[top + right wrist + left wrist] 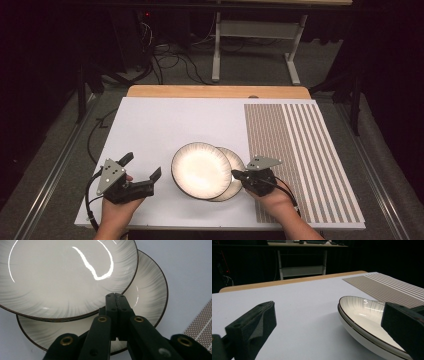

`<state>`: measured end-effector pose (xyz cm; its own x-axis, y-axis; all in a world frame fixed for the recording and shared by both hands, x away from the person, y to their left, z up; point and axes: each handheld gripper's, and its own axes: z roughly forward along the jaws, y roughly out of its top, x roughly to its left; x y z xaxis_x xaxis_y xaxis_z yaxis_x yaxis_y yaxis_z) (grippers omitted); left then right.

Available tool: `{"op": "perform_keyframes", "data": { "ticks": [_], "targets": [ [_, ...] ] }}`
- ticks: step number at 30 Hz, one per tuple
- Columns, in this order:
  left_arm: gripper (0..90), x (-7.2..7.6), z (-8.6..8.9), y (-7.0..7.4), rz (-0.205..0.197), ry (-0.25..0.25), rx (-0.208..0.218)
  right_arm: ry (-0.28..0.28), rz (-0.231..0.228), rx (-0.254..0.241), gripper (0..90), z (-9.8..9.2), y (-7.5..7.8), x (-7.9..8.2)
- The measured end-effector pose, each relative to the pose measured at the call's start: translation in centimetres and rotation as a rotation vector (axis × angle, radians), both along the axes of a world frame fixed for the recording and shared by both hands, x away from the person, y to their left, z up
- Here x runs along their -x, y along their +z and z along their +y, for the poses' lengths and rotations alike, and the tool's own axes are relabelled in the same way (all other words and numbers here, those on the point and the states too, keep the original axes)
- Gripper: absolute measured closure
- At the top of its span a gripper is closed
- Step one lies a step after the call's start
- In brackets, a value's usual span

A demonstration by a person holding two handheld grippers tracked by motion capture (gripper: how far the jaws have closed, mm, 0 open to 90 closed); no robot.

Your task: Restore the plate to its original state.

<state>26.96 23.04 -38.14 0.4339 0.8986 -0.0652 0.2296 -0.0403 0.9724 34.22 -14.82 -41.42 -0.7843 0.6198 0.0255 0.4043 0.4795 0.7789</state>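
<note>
- High view: two plates lay mid-table, the top plate (201, 170) overlapping the lower plate (234, 176) and shifted left, so the stack was not yet squared.
- Both were round, glazed, pale, with dark rims.
- Right gripper (239, 175), pressed together, sat over the lower plate's exposed edge; whether it pinched it was unclear.
- Left gripper (142, 166) stood spread beside the plates, holding nothing.
- Table (150, 125) was smooth white, striped (300, 150) at right.

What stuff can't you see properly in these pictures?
- Lower plate: in the high view, much of it hides under the upper plate, and the right gripper covers part of its rim.
- Right gripper tips: in the right gripper view, whether the shut jaws touch the plates cannot be told.
- Upper plate: in the left gripper view, the left gripper's black jaw blocks its near side.
</note>
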Motion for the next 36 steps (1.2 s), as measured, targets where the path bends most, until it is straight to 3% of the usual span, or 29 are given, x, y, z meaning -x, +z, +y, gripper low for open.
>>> {"op": "perform_keyframes", "data": {
  "ticks": [36],
  "targets": [
    [0.6, -0.3, -0.8, 0.0, 0.010, -0.028, -0.002, -0.033, -0.031, -0.009, 90.0, -1.1, 0.6, 0.1]
  ]
}}
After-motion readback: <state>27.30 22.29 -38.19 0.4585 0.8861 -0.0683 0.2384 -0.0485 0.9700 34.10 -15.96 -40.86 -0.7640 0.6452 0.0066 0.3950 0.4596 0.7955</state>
